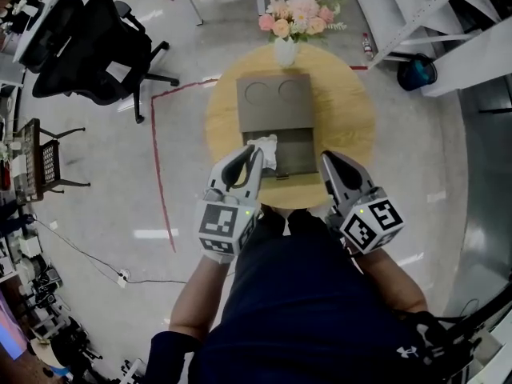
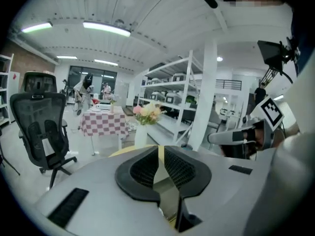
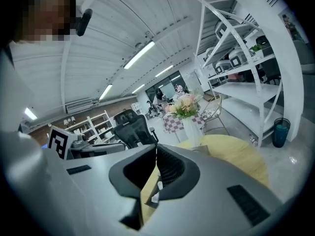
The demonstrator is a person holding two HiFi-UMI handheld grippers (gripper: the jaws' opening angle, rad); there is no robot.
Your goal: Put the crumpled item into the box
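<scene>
A white crumpled item [image 1: 266,149] lies at the front left corner of the open grey box [image 1: 298,152] on the round yellow table [image 1: 344,118]. The box's lid [image 1: 276,94] lies flat behind it. My left gripper [image 1: 255,154] has its tips right beside the crumpled item, on its left; whether they touch is unclear. In the left gripper view the left gripper [image 2: 158,149] is shut, its tips meeting with nothing between them. My right gripper [image 1: 327,159] hovers at the box's front right corner. In the right gripper view the right gripper [image 3: 156,146] is shut and holds nothing.
A white vase of flowers [image 1: 290,24] stands at the table's far edge. A black office chair [image 1: 96,46] is at the left, and a red tape line [image 1: 156,162] runs across the floor. White shelving [image 1: 416,6] and a teal bin [image 1: 416,72] are at the right.
</scene>
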